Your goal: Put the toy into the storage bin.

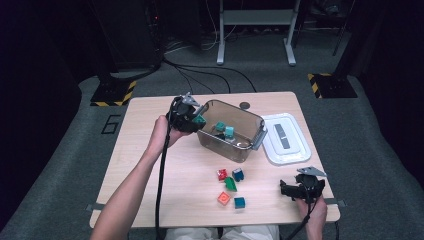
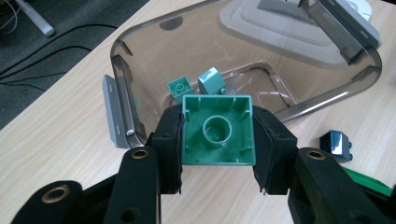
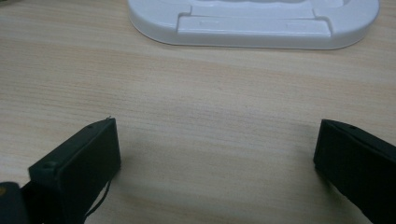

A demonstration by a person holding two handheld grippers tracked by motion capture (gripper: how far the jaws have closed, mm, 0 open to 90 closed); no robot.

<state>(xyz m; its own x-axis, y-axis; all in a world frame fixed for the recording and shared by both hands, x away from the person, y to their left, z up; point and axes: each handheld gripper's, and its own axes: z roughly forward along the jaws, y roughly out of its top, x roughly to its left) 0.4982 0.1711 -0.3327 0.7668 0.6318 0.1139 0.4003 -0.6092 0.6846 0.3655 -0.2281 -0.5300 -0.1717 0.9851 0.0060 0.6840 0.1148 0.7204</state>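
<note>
Two green bricks (image 2: 196, 85) already lie on the bottom of the clear bin (image 1: 252, 121), and a third one is on its way. The left hand-held gripper (image 2: 218, 140) clamps a green brick (image 2: 218, 130) by two opposite sides, hollow underside facing its camera, at the bin's rim at 9 o'clock as seen in the high view. I judge the step in hand as carrying this brick over the wall; the next move calls for bringing it fully above the opening and then spreading the jaws so it drops inside, without knocking the thin wall.

The right hand-held gripper (image 1: 298, 189) rests low on the surface (image 1: 150, 175) at 4 o'clock from the bin, jaws wide apart with nothing between them, near the white lid (image 1: 295, 150).

Five more bricks (image 1: 231, 186) wait on the surface at 6 o'clock from the bin: red, orange, green and two dark teal.

The bricks are hard glossy plastic with sharp square edges, and the held one shows a round tube inside. The bin is smoky transparent plastic with rounded corners and grey latches. The surface is pale wood grain, matte.
</note>
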